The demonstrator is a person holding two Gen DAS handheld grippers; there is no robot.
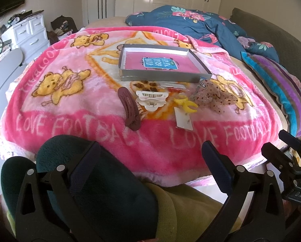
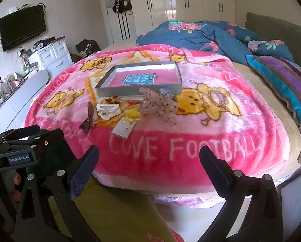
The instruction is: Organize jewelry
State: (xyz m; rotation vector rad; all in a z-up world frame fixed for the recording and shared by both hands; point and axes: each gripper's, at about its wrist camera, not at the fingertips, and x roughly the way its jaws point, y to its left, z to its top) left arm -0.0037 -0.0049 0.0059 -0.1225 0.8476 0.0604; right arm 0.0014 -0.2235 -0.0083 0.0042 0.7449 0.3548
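A shallow grey box point(image 1: 128, 76) point(image 2: 110, 89) with a pink bottom lies open on the pink bear blanket point(image 1: 69, 125) point(image 2: 211, 125). In front of it lie hair accessories: a maroon clip point(image 1: 129, 109) point(image 2: 88, 118), a white claw clip point(image 1: 150, 99) point(image 2: 107, 109), a yellow clip point(image 1: 185, 103) point(image 2: 132, 114) on a white card point(image 1: 183, 120) point(image 2: 123, 129), and a sheer spotted bow point(image 1: 216, 95) point(image 2: 160, 104). My left gripper point(image 1: 150, 159) and right gripper point(image 2: 149, 161) are both open and empty, held short of the bed's near edge.
A blue floral duvet point(image 1: 190, 24) point(image 2: 200, 34) and a striped pillow point(image 1: 281, 84) point(image 2: 287, 88) lie at the back and right. White drawers point(image 1: 31, 34) point(image 2: 53, 56) stand at the left. My knees in dark green and yellow cloth point(image 1: 110, 191) sit below the left gripper.
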